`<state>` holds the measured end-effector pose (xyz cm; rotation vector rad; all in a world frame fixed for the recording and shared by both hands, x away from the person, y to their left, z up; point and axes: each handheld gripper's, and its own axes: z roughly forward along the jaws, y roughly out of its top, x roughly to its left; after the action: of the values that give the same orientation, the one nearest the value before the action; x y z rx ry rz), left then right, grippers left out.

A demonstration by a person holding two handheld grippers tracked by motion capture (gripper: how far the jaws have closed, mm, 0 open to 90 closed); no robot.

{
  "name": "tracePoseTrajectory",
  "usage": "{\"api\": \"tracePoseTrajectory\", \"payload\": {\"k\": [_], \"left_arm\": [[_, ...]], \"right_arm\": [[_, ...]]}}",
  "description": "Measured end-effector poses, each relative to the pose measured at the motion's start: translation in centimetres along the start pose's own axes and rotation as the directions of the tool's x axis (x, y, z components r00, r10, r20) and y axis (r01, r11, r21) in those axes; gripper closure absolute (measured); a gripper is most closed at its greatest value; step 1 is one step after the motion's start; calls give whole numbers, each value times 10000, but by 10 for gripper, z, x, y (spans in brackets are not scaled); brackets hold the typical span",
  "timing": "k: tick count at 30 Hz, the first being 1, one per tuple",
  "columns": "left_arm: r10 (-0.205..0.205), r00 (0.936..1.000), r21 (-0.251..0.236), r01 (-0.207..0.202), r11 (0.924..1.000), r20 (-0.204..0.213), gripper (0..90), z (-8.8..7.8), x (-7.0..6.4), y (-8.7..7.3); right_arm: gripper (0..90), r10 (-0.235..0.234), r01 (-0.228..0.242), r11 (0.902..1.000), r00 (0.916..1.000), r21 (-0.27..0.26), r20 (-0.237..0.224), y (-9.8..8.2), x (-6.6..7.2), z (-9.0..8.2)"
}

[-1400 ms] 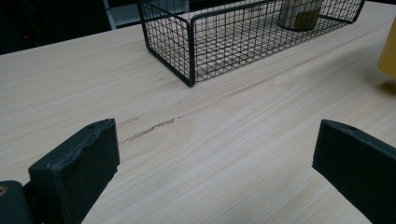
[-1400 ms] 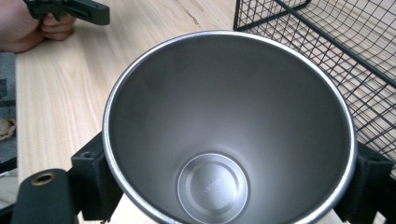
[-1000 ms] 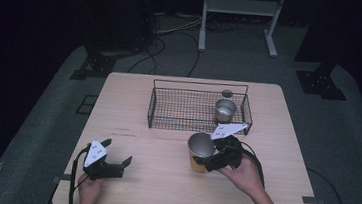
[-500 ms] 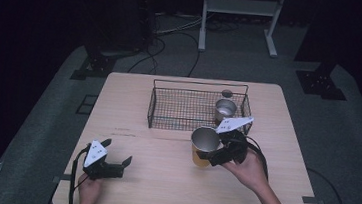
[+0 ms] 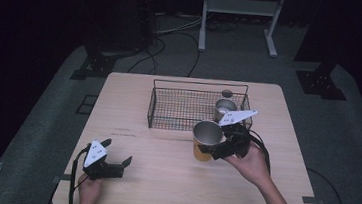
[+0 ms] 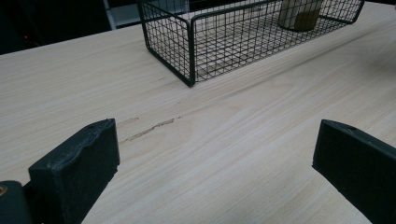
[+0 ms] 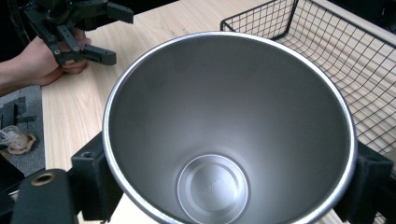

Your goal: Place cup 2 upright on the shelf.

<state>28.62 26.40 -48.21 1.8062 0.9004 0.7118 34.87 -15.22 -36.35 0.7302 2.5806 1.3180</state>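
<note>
Steel cup [image 5: 206, 138] clamped in my right tongs [image 5: 221, 147], held above table [image 5: 161, 180] just before wire basket [image 5: 166, 126]. Left tongs [image 5: 113, 162] gape empty. Keep cup upright, clear basket rim, avoid cup inside [image 5: 224, 107].

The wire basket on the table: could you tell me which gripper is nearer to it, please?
Right. The right gripper, shut on a steel cup, hangs just in front of the wire basket; the left gripper rests open near the table's front-left edge, well away.

Dark lab or recording studio; lone wooden table [image 5: 143, 103] on grey carpet [image 5: 357, 129]; loose cables [image 5: 176, 28]; metal stand legs [image 5: 240, 17].
</note>
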Motion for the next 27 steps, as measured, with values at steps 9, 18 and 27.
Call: {"api": "tracePoseTrajectory", "payload": {"k": [9,18,27], "left_arm": [[8,10000,9,-8,10000,-2,0,0,0,0],[-14,10000,12,14,10000,5,0,0,0,0],[-1,10000,-3,1,10000,-5,0,0,0,0]], "right_arm": [[134,100,-100,9999,9999,-29,-53,7,-5,-4],[134,139,-140,9999,9998,-80,-144,15,-11,-7],[134,-107,107,9999,9999,-60,-74,29,-13,-9]]}}
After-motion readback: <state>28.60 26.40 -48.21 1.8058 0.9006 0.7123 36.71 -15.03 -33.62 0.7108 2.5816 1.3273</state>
